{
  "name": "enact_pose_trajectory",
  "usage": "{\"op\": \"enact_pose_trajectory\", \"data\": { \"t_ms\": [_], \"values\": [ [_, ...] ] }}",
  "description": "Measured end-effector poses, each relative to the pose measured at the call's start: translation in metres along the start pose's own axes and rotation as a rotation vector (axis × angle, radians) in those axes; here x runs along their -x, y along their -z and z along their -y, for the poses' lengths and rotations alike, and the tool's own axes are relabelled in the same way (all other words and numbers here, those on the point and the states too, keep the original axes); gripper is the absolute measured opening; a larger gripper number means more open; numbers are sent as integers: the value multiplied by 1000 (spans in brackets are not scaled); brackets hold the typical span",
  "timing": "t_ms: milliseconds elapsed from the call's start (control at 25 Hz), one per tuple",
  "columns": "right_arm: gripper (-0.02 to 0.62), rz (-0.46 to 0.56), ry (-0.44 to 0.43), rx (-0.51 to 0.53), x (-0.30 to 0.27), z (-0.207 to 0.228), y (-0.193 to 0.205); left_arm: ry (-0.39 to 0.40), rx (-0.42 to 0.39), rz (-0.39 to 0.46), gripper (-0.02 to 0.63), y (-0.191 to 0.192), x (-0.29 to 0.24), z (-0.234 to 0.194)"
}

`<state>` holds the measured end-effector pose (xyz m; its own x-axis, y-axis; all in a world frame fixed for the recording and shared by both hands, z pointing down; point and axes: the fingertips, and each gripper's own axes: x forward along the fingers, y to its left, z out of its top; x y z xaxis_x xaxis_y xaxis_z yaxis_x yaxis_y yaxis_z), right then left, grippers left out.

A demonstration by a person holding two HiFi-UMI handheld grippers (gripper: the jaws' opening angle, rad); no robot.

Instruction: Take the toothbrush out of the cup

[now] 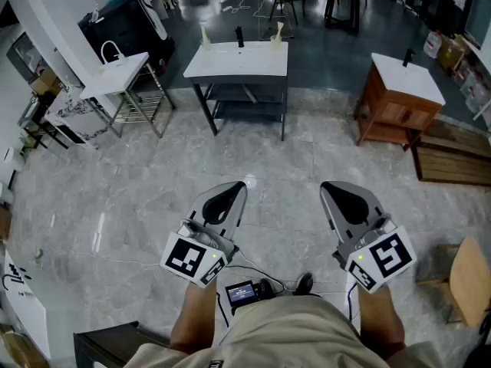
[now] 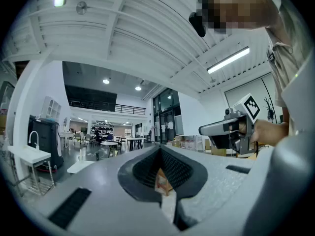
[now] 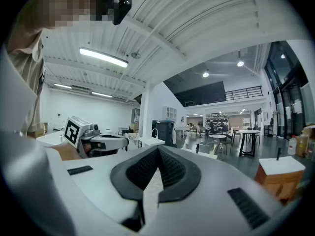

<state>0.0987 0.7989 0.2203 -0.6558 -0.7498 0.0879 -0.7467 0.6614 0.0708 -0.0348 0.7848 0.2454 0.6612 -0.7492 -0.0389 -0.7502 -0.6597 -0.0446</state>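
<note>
The small objects (image 1: pixel 239 36) on the far table (image 1: pixel 247 60) are too small to identify.

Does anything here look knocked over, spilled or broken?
Nothing stands out. The white table ahead stands square, with two pale items upright on it, and I see no spill or breakage. The left gripper and right gripper are both shut and empty.

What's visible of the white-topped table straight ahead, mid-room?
The table has a flat white top on a dark, metal-looking frame with four legs and a lower shelf. It stands upright on the grey stone-look floor, across the room. Along its back edge stand two pale upright items with a dark one between them; all are too small to identify.
</note>
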Motion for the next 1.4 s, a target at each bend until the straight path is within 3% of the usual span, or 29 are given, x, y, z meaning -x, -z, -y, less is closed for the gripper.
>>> {"op": "enact_pose_trajectory", "data": {
  "t_ms": [840,1160,1400],
  "values": [
    [5,8,48,-43,-41,-18,-1,36,27,29,6,12,12,-46],
    [5,18,76,-53,-46,32,-2,36,26,17,6,11,-29,-50],
    [5,37,76,-83,-46,126,15,6,7,-19,6,22,-108,-41]
  ]
}}
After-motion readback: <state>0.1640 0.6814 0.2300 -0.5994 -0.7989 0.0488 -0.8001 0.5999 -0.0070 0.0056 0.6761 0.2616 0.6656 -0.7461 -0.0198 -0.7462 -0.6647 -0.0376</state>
